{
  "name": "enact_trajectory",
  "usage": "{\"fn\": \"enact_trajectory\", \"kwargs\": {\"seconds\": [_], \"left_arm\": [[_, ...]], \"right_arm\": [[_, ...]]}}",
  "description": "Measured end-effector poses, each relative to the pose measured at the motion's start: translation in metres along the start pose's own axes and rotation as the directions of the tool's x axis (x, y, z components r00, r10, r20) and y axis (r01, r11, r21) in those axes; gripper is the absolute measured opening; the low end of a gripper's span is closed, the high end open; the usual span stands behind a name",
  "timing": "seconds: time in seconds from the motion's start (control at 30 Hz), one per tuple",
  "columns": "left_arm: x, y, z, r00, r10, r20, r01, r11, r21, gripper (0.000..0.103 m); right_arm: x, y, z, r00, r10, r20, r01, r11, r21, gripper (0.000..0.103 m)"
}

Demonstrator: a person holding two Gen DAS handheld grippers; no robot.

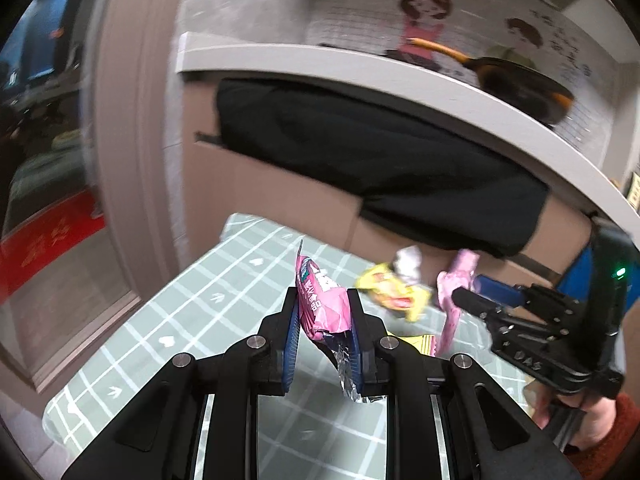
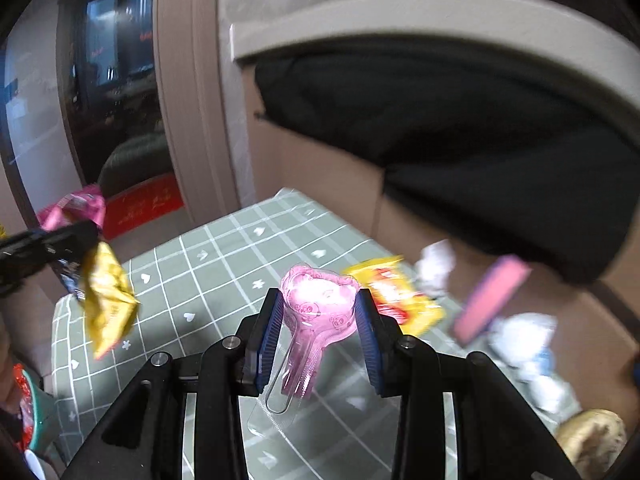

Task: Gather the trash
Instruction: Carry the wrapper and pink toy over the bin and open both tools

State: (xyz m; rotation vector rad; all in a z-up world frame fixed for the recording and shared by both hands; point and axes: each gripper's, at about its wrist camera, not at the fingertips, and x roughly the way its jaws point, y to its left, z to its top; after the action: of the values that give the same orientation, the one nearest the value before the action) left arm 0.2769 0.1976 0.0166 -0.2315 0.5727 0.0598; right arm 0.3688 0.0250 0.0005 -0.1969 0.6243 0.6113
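My left gripper [image 1: 323,300] is shut on a pink snack wrapper [image 1: 322,304] with a silver inside, held above the green checked tablecloth [image 1: 192,320]. It also shows at the left of the right wrist view [image 2: 76,210], with a gold wrapper [image 2: 106,296] hanging under it. My right gripper [image 2: 318,308] is shut on a pink clear-plastic lollipop package [image 2: 316,312]; it shows at the right of the left wrist view [image 1: 460,294]. A yellow wrapper [image 2: 396,300] and crumpled white paper [image 2: 436,264] lie on the table beyond.
A cardboard box [image 1: 280,196] lined with a black bag [image 1: 380,160] stands behind the table, under a white counter [image 1: 360,68] with a frying pan [image 1: 520,84]. A pink bar [image 2: 492,296], white tissues [image 2: 528,344] and a brown lump [image 2: 592,436] lie at right.
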Motion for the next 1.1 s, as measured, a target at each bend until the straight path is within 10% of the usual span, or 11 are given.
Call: {"fn": "enact_trajectory", "kwargs": {"seconds": [0.5, 1.1], "left_arm": [[0.005, -0.163, 0.022, 0.967, -0.255, 0.015, 0.248, 0.950, 0.190, 0.022], [0.070, -0.343, -0.026, 0.807, -0.540, -0.238, 0.588, 0.772, 0.240, 0.022]], "right_arm": [[-0.167, -0.112, -0.019, 0.960, -0.204, 0.191, 0.173, 0.971, 0.166, 0.035], [-0.244, -0.225, -0.104, 0.871, -0.477, 0.117, 0.412, 0.840, 0.353, 0.035]]}}
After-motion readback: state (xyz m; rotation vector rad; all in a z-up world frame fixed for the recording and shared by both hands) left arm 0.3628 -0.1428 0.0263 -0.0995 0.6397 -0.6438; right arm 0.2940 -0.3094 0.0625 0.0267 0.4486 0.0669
